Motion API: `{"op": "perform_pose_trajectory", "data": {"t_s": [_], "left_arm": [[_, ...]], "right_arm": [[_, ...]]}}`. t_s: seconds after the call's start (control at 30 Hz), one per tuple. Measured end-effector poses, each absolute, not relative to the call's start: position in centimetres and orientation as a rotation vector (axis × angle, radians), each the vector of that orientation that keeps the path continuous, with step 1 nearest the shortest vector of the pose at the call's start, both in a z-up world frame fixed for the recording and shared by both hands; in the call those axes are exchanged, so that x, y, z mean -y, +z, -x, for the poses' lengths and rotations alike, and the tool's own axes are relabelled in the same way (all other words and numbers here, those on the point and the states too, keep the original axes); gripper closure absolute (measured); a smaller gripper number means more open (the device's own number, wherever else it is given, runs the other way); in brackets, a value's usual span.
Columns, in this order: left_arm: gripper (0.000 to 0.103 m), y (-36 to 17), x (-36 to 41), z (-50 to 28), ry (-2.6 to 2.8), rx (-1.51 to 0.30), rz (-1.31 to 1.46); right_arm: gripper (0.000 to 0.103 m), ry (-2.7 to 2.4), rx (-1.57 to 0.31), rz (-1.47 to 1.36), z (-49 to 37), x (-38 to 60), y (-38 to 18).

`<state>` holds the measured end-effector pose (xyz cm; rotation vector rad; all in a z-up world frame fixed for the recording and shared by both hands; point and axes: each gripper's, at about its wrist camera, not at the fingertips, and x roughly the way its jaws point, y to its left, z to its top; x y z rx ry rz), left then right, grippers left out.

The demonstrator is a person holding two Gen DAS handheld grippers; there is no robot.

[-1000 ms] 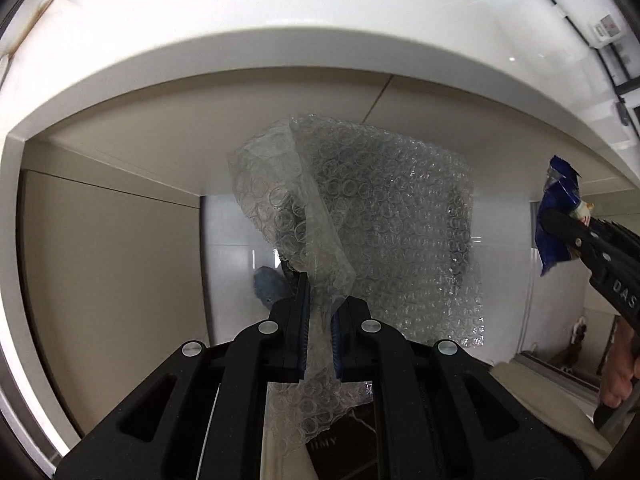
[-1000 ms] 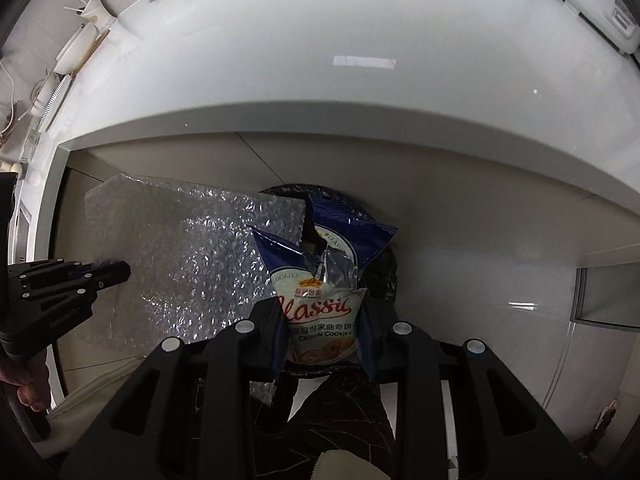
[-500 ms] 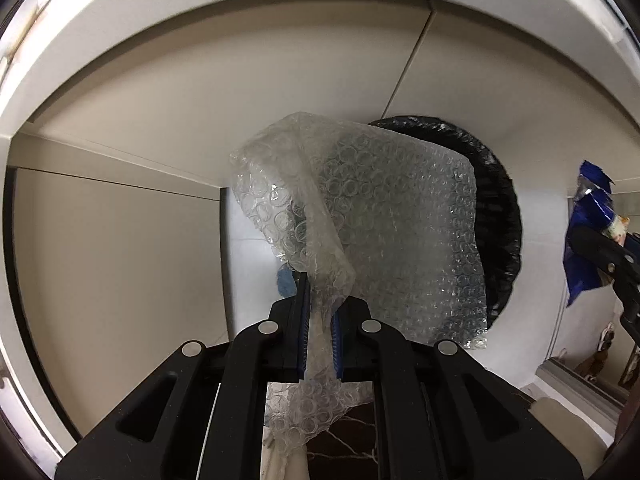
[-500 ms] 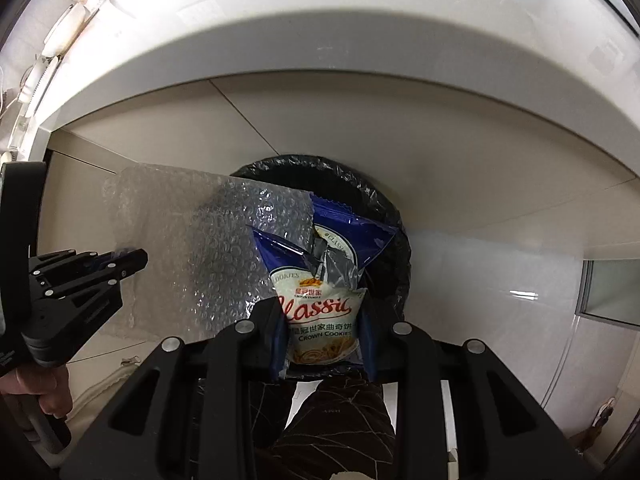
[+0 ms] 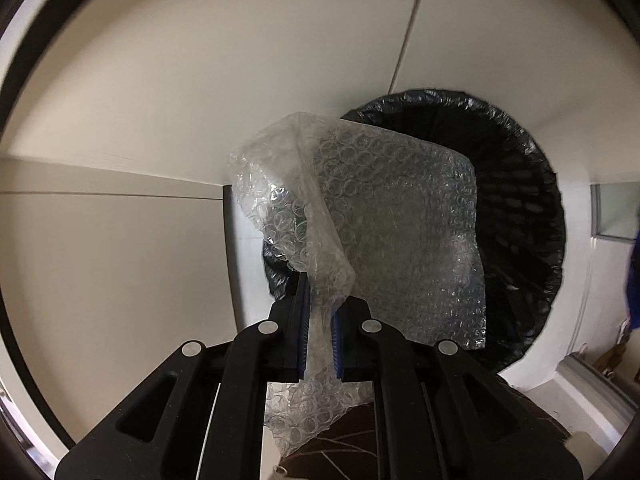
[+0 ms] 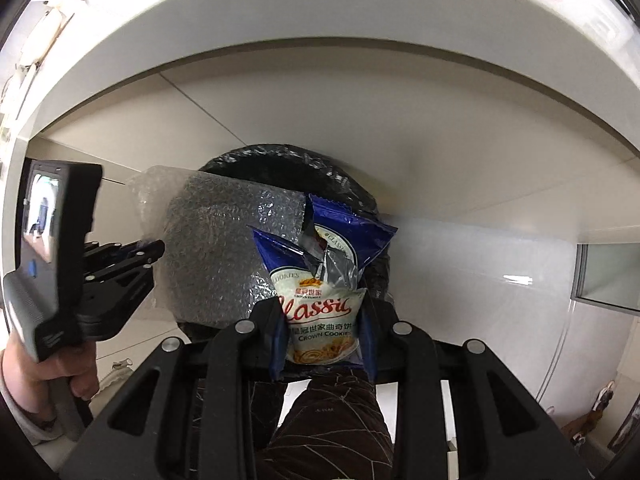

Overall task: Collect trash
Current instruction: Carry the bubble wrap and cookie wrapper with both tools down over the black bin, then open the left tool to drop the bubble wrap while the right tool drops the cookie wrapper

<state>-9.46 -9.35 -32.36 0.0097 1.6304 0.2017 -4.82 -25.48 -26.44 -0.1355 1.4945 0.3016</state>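
Lowered, both hand-held grippers (image 5: 320, 312) (image 6: 324, 320) point down over bin (image 5: 520, 200).

A sheet of bubble wrap (image 5: 400, 232) covers much of the black-lined trash bin (image 5: 520, 208), hiding the bin's inside. At the left wrist view's right edge, a blue shape (image 5: 633, 280) is blurred and cut off. In the right wrist view, the cookie packet (image 6: 320, 280) hides the bin's middle, and the packet's lower end disappears between the jaws.
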Motion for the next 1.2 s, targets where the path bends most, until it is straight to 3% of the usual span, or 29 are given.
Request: {"op": "perform_pose_trajectory", "data": {"t_s": [0.17,0.27,0.33,0.4,0.87,1.2], "left_arm": [[0.093,-34.5,10.4,9.0,0.217,-1.65,-0.088],[0.085,-34.4,11.0,9.1,0.201,-1.638,-0.096],[0.073,-33.5,11.2,9.2,0.18,-1.607,-0.083],[0.054,-32.5,11.0,9.3,0.166,-1.573,-0.052],[0.007,-25.0,4.6,12.3,0.085,-1.368,0.272],[0.006,-22.3,3.3,13.1,0.068,-1.32,0.276]], "right_arm": [[0.076,0.288,-1.507,0.129,5.0,26.2,-26.9],[0.076,0.279,-1.512,0.124,5.0,26.5,-27.2],[0.076,0.277,-1.513,0.116,5.1,26.6,-27.3],[0.076,0.277,-1.514,0.115,5.0,26.5,-27.6],[0.076,0.327,-1.532,0.154,5.2,23.2,-30.8],[0.074,0.347,-1.525,0.184,5.0,19.7,-32.6]]}}
